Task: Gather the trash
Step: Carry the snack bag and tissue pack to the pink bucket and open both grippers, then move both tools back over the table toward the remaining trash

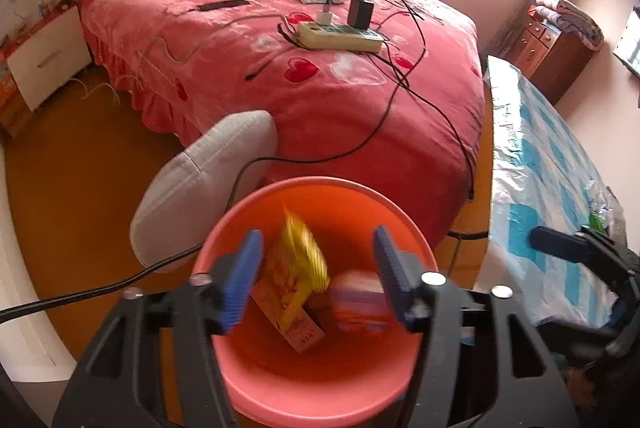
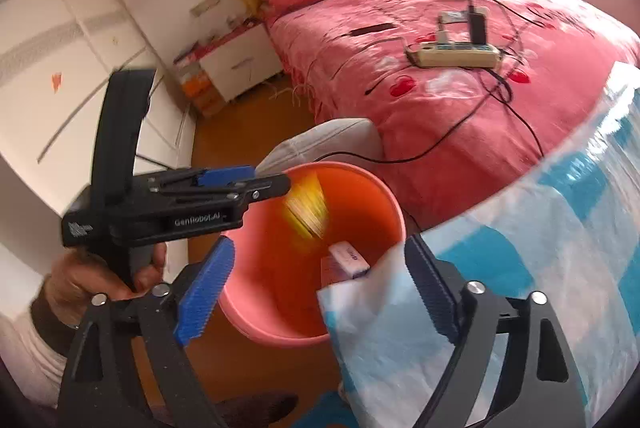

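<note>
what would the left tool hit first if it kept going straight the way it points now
Probably the trash inside the orange bucket. The left tool is open and aimed into the bucket's mouth, with the blurred yellow wrapper between its fingers' line and the bottom. Depth is unclear; the wrapper looks mid-fall.

The orange-pink plastic bin (image 1: pixel 320 368) fills the lower middle of the left wrist view, round, upright and open-topped, standing on the brown floor at the foot of the bed. In the right wrist view it sits at lower centre, its right rim hidden behind a blue-and-white plastic sheet. Inside, a yellow snack wrapper (image 1: pixel 302 248) shows as a motion-blurred streak in the upper part of the opening, tilted on end. Beneath it lies a flat orange-and-yellow printed carton (image 1: pixel 290 304), slanting down toward the bin's bottom. To its right rests a small pink-and-purple pack (image 1: pixel 358 300), also blurred; the right wrist view shows its white end face uppermost
</note>
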Available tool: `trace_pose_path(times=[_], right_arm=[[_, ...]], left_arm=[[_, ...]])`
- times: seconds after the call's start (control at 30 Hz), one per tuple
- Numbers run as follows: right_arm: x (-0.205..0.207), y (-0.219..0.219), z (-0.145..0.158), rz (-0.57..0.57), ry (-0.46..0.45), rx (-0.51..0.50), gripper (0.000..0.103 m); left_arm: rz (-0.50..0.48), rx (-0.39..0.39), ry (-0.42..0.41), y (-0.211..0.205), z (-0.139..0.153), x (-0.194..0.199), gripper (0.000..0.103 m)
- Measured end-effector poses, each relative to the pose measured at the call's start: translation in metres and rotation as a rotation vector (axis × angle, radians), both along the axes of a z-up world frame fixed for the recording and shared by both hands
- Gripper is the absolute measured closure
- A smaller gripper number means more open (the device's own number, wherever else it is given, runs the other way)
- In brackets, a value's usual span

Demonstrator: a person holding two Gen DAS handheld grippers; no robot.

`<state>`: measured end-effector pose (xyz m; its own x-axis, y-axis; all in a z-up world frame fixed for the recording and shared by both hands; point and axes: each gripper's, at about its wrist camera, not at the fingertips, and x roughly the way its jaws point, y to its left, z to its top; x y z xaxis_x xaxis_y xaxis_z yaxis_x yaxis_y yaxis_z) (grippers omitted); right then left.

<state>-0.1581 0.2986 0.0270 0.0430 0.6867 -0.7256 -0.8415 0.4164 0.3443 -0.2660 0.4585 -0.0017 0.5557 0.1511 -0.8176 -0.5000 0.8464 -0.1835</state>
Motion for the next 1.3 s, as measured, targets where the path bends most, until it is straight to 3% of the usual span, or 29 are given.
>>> trace_pose_path(times=[0.23,0.4,0.57,1.3], right_arm=[[0.011,-0.040,0.018,-0.101,-0.022,0.061,0.010],[0.010,-0.068,0.025,-0.161,-0.072,0.061,0.009],[0.005,-0.094,0.027,-0.205,-0.122,0.072,0.009],[0.008,-0.179,0.033,-0.379,-0.183,0.137,0.008]], left_arm=[[0.003,0.031,-0.011,-0.008,0.007,0.003,0.024],[-0.002,0.040,-0.014,-0.018,0.012,0.007,0.019],[-0.015,0.034,-0.024,-0.029,0.018,0.013,0.017],[-0.194,0.119,-0.092,-0.120,0.069,0.050,0.013]])
